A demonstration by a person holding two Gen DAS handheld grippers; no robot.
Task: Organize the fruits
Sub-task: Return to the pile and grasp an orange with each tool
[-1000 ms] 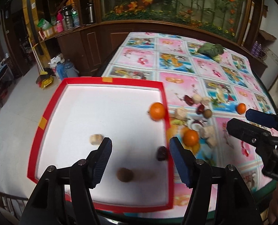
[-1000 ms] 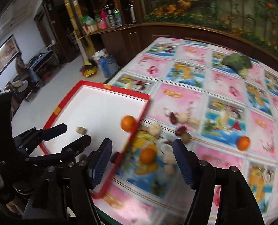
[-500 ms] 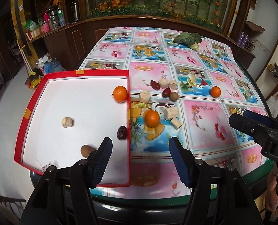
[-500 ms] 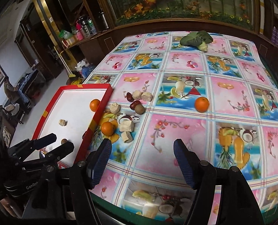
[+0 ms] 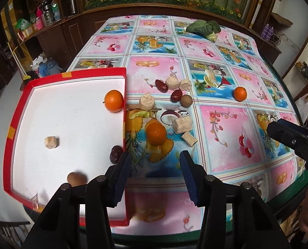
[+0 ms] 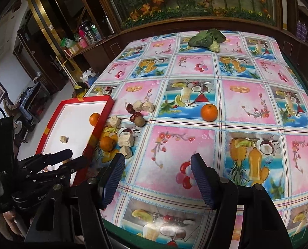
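A red tray (image 5: 16, 112) with a white floor holds an orange (image 5: 113, 100), a pale chunk (image 5: 51, 142), a dark date (image 5: 115, 154) and a brown round fruit (image 5: 77, 178). On the fruit-print cloth lie a second orange (image 5: 156, 133), a third orange (image 6: 209, 112), dates, pale chunks and a longan (image 5: 186, 100). My left gripper (image 5: 155, 159) hovers just short of the second orange. Its jaws are closing with nothing between them. My right gripper (image 6: 158, 161) hangs over bare cloth, well short of the third orange. Its jaws are also closing on nothing.
A leafy green vegetable (image 5: 203, 28) lies at the far end of the table. The table's near edge (image 6: 120, 231) runs just under the grippers. The tray overhangs the table's left side, above the floor. Dark wooden cabinets (image 5: 56, 35) stand behind.
Both views have swung right, from over the tray to over the cloth. The loose fruit pile now lies ahead of the left gripper. Both pairs of jaws stand narrower.
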